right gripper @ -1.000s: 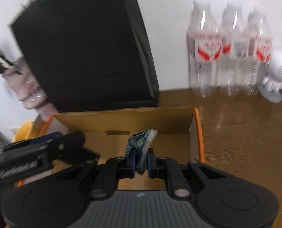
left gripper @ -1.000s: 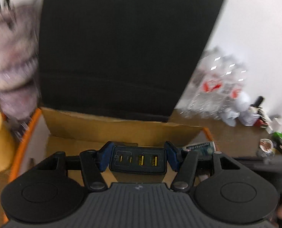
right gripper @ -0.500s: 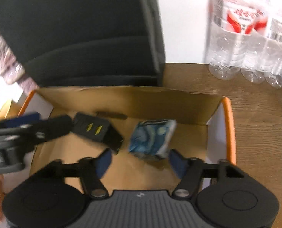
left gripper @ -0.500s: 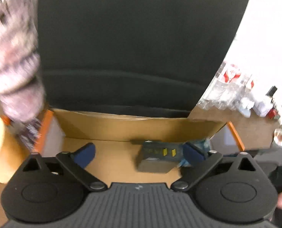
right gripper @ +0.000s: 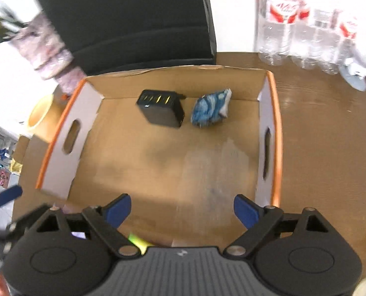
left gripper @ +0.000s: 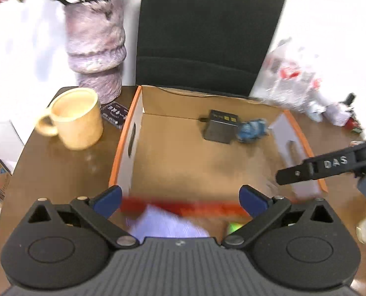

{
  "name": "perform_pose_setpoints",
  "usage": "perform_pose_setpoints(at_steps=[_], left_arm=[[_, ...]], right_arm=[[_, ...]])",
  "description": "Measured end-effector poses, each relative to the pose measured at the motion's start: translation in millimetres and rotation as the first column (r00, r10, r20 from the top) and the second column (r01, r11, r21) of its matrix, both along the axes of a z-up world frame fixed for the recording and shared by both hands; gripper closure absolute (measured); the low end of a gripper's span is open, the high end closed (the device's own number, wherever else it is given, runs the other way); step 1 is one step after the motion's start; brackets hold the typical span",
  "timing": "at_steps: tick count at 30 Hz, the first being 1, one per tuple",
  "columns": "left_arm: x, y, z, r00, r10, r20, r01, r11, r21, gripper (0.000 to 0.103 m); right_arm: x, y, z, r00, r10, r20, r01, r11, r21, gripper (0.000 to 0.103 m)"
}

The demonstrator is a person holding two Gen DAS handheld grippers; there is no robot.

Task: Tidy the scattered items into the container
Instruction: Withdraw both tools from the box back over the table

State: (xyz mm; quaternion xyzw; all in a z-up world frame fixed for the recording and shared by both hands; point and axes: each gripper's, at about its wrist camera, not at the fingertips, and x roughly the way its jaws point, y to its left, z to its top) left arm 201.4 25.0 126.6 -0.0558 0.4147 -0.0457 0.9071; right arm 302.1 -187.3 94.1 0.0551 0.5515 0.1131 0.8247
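Both grippers, left gripper (left gripper: 180, 197) and right gripper (right gripper: 181, 208), are hovering at the box (right gripper: 273, 103) near rim, fingers apart, empty. Charger (right gripper: 162, 108) and blue packet (right gripper: 211, 107) are lying inside toward 12 o'clock. Judgement: between placements; whether more needs fetching is unsettled.

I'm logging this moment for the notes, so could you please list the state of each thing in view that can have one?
Left hand-held gripper: open, empty.
Right hand-held gripper: open, empty.
Cardboard box: open-topped, on the table.
Charger: lying in the box, at its far side.
Blue packet: crumpled, lying in the box beside the charger.
Mug: upright, outside the box.
Water bottles: upright, capped ends out of view.
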Motion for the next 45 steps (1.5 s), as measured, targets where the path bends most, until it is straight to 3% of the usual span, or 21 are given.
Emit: perform_pose_setpoints(at_steps=[5, 8, 16, 20, 24, 30, 32, 34, 40, 45], left_arm=[[-86, -5, -1, 0.997, 0.005, 0.083, -0.003, 1.000, -0.025, 0.000], [-123, -9, -10, 0.994, -0.025, 0.107, 0.030, 0.998, -0.046, 0.000], [-199, -1, -55, 0.987, -0.022, 0.160, 0.026, 0.999, -0.025, 0.000], [-219, -3, -79, 0.983, 0.008, 0.184, -0.017, 0.999, 0.046, 0.000], [-229, -11, -98, 0.979, 0.005, 0.202, -0.028, 0.994, 0.108, 0.000], [-225, -13, -114, 0.984, 0.003, 0.176, -0.026, 0.992, 0.124, 0.000], [-223, -14, -119, 0.986, 0.003, 0.167, -0.025, 0.991, 0.130, 0.000], [-222, -14, -124, 0.987, 0.002, 0.158, -0.024, 0.990, 0.135, 0.000], [-219, -16, -128, 0.987, -0.007, 0.158, -0.016, 0.989, 0.146, 0.000], [-217, -16, -128, 0.988, -0.007, 0.155, -0.017, 0.989, 0.147, 0.000]], right_arm=[[-107, 3, 26, 0.989, 0.043, 0.140, -0.042, 0.999, -0.004, 0.012], [-168, 9, 26, 0.978, 0.048, 0.201, -0.051, 0.999, 0.006, 0.012], [-273, 12, -8, 0.921, -0.040, 0.389, 0.058, 0.998, -0.033, 0.011], [-309, 17, -41, 0.879, -0.060, 0.473, 0.098, 0.994, -0.055, 0.011], [-330, 29, -78, 0.840, -0.033, 0.542, 0.140, 0.977, -0.158, 0.011], [-323, 16, -107, 0.871, -0.115, 0.478, 0.186, 0.977, -0.104, 0.011], [-319, 11, -114, 0.877, -0.148, 0.456, 0.200, 0.978, -0.067, 0.006], [-317, 12, -117, 0.878, -0.147, 0.456, 0.199, 0.978, -0.068, 0.000], [-312, 29, -121, 0.879, -0.096, 0.468, 0.171, 0.978, -0.122, 0.000], [-307, 29, -121, 0.878, -0.112, 0.466, 0.185, 0.976, -0.113, 0.000]])
